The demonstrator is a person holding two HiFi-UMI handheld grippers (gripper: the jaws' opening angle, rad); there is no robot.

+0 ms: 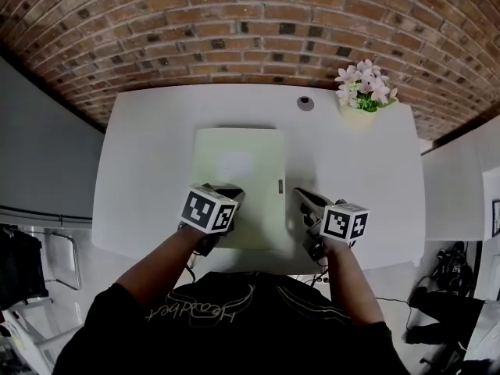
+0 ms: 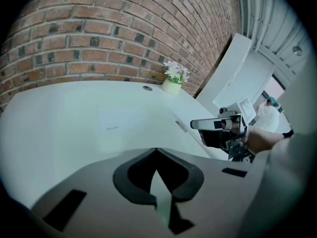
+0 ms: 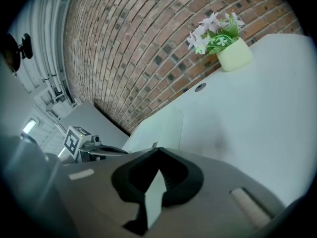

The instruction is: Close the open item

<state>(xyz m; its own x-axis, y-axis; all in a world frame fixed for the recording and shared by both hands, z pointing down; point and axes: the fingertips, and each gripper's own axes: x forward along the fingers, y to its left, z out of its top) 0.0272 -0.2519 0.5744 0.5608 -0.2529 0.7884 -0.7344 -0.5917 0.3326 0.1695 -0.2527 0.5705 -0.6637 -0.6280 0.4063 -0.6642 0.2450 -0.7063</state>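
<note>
At the lower left of the head view, your left gripper (image 1: 229, 194) sits over the near left corner of the flat pale green case (image 1: 238, 170). Its own view shows the jaws brought together at the tips with nothing between them. Whether it touches the case cannot be told.

The case lies flat in the middle of the white table (image 1: 148, 155). Its lid is down, and a small clasp (image 1: 280, 186) shows on its right edge.

Just right of that edge, your right gripper (image 1: 307, 198) is over bare tabletop near the front edge of the table. Its jaws are also pressed together and empty. It is near the case but apart from it.

Toward the upper right, a round cable port (image 1: 305, 103) is set into the tabletop. Beyond it a pale pot of pink flowers (image 1: 361, 92) stands upright at the far right corner, against the brick wall (image 1: 234, 22).
</note>
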